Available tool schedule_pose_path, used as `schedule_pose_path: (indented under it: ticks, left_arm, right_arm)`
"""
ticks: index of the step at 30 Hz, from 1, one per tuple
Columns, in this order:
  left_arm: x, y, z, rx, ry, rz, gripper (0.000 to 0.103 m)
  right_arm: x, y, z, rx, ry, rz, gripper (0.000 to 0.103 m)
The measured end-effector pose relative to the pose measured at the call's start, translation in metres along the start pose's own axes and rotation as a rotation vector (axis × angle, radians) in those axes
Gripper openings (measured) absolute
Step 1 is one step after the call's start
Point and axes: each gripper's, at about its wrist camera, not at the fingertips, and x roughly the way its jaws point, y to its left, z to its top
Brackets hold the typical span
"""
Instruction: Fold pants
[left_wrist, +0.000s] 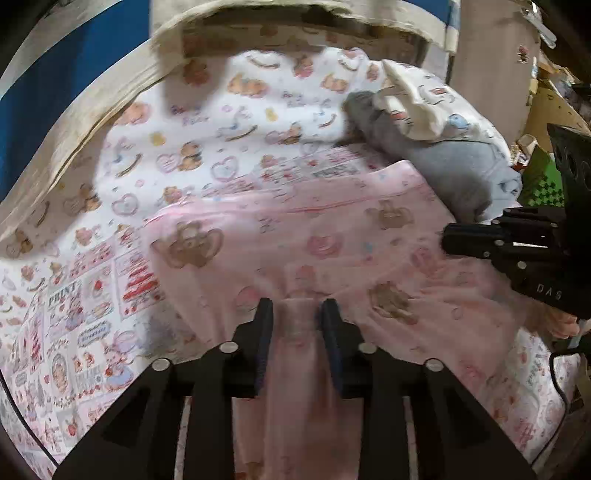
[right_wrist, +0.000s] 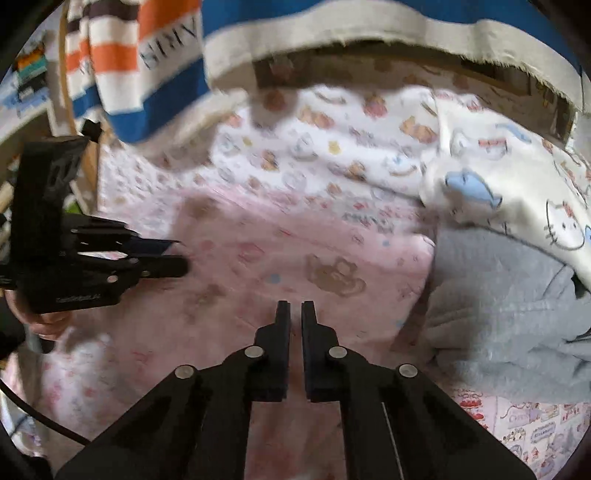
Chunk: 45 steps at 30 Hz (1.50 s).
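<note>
Currently, the pink pants (left_wrist: 295, 236) lie spread on a bed covered by a printed sheet (left_wrist: 74, 295), in front of both tools. The left tool (left_wrist: 295, 314) has a gathered ridge of the pink fabric between its two fingers (left_wrist: 264, 325); the fabric runs from the fingertips back toward the camera, and the pads press on it from both sides. The right tool (right_wrist: 295, 314) has its jaws almost fully together, with only a narrow slit between the fingers (right_wrist: 282, 332). Whether fabric is pinched in that slit cannot be told; the pants lie directly beneath and beyond its tips. In the left wrist view the right tool enters from the right edge, above the pants. In the right wrist view the left tool appears at the left edge, over the same garment, held by a hand (right_wrist: 40, 321). A grey garment (right_wrist: 498, 314) lies just beside the right edge of the pants, with a white cartoon-print cloth (right_wrist: 517, 192) partly over it.
</note>
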Motion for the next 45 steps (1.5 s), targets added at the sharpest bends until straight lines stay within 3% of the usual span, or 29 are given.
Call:
schedule_pose_path:
  ticks: [1, 3, 5, 7, 8, 10, 13, 17, 22, 25, 27, 28, 30, 31, 32, 36, 39, 45]
  left_arm:
    - [-0.005, 0.003, -0.001, -0.014, -0.006, 0.007, 0.038]
    - [-0.024, 0.008, -0.005, -0.026, -0.044, 0.028, 0.042]
    - [-0.050, 0.009, -0.014, -0.012, -0.109, 0.073, 0.048]
    - [-0.075, 0.009, -0.029, -0.002, -0.154, 0.094, 0.048]
    - [-0.085, 0.008, -0.037, 0.008, -0.169, 0.095, 0.048]
    - [-0.099, -0.001, -0.053, 0.055, -0.185, 0.085, 0.048]
    - [-0.106, -0.027, -0.072, 0.218, -0.176, 0.050, 0.048]
    - [-0.088, -0.052, -0.077, 0.369, -0.123, 0.056, 0.048]
    - [-0.048, -0.037, -0.072, 0.283, 0.004, 0.054, 0.048]
    - [-0.041, -0.031, -0.072, 0.256, 0.006, 0.048, 0.047]
    - [-0.040, -0.030, -0.072, 0.257, -0.003, 0.051, 0.037]
    - [-0.039, -0.030, -0.070, 0.252, 0.000, 0.047, 0.019]
    - [-0.036, -0.028, -0.067, 0.245, 0.006, 0.039, 0.008]
    - [-0.038, -0.029, -0.067, 0.241, 0.001, 0.042, 0.007]
    - [-0.041, -0.031, -0.067, 0.245, -0.003, 0.044, 0.007]
    - [-0.067, -0.036, -0.073, 0.266, -0.014, 0.054, 0.006]
    - [-0.092, -0.041, -0.086, 0.256, 0.025, 0.008, 0.006]
    - [-0.128, -0.054, -0.121, 0.195, 0.103, -0.064, 0.007]
  right_arm:
    - [0.000, -0.003, -0.001, 0.008, 0.007, 0.000, 0.005]
    - [-0.009, -0.010, -0.003, 0.039, -0.010, 0.012, 0.005]
    - [-0.028, -0.014, -0.009, 0.044, -0.062, -0.001, 0.015]
    - [-0.051, -0.013, -0.021, 0.027, -0.115, -0.009, 0.057]
    - [-0.059, -0.010, -0.026, 0.013, -0.129, 0.002, 0.057]
    - [-0.074, -0.002, -0.036, -0.050, -0.112, 0.041, 0.057]
    - [-0.089, 0.027, -0.050, -0.216, -0.109, 0.081, 0.057]
    - [-0.082, 0.058, -0.057, -0.384, -0.059, 0.061, 0.057]
    - [-0.059, 0.068, -0.057, -0.437, 0.011, 0.024, 0.057]
    - [-0.046, 0.068, -0.061, -0.465, 0.046, -0.015, 0.057]
    - [-0.037, 0.065, -0.062, -0.475, 0.055, -0.050, 0.057]
    - [-0.035, 0.063, -0.062, -0.470, 0.057, -0.053, 0.057]
    - [-0.030, 0.057, -0.060, -0.432, 0.058, -0.027, 0.040]
    - [-0.027, 0.053, -0.058, -0.399, 0.072, 0.014, 0.015]
    - [-0.027, 0.052, -0.056, -0.377, 0.076, 0.029, 0.011]
    - [-0.042, 0.058, -0.059, -0.384, 0.058, 0.030, 0.008]
    - [-0.063, 0.064, -0.067, -0.363, 0.088, 0.124, 0.008]
    - [-0.107, 0.092, -0.099, -0.360, 0.142, 0.215, 0.008]
